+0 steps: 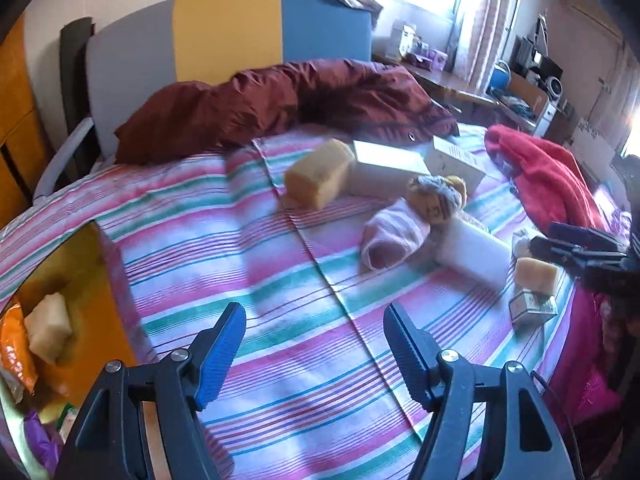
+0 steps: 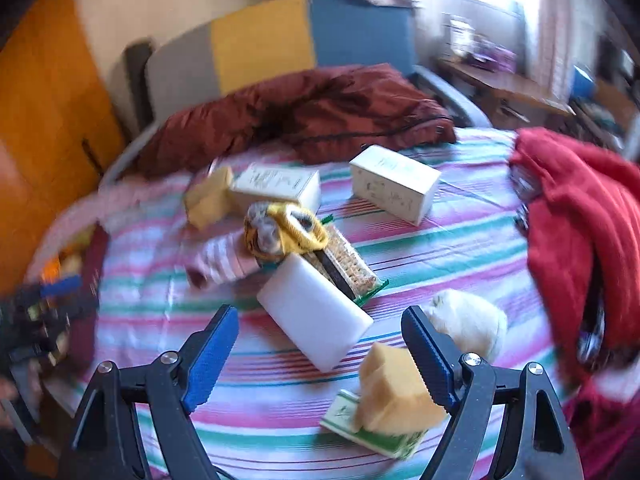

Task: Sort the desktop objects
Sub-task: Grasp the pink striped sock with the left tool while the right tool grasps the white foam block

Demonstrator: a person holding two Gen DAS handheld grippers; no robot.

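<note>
Loose objects lie on a striped bed sheet [image 1: 280,280]. My left gripper [image 1: 314,350] is open and empty above bare sheet. My right gripper [image 2: 320,354] is open and empty, just above a white block [image 2: 314,314] and a yellow sponge [image 2: 396,396] that rests on a small green-and-white box [image 2: 372,434]. The left wrist view shows a bigger yellow sponge [image 1: 318,178], a pink striped sock [image 1: 394,238], a grey-yellow sock bundle [image 1: 436,198], the white block [image 1: 474,254] and the small sponge [image 1: 536,276]. My right gripper shows at that view's right edge [image 1: 580,248].
An orange bin [image 1: 80,280] at the left holds a sponge [image 1: 48,326] and packets. Two white cartons [image 2: 394,184] [image 2: 276,186], a cracker pack [image 2: 344,264] and a white soft ball [image 2: 468,320] lie on the sheet. A maroon quilt [image 1: 288,100] lies behind, red clothing [image 2: 580,232] at the right.
</note>
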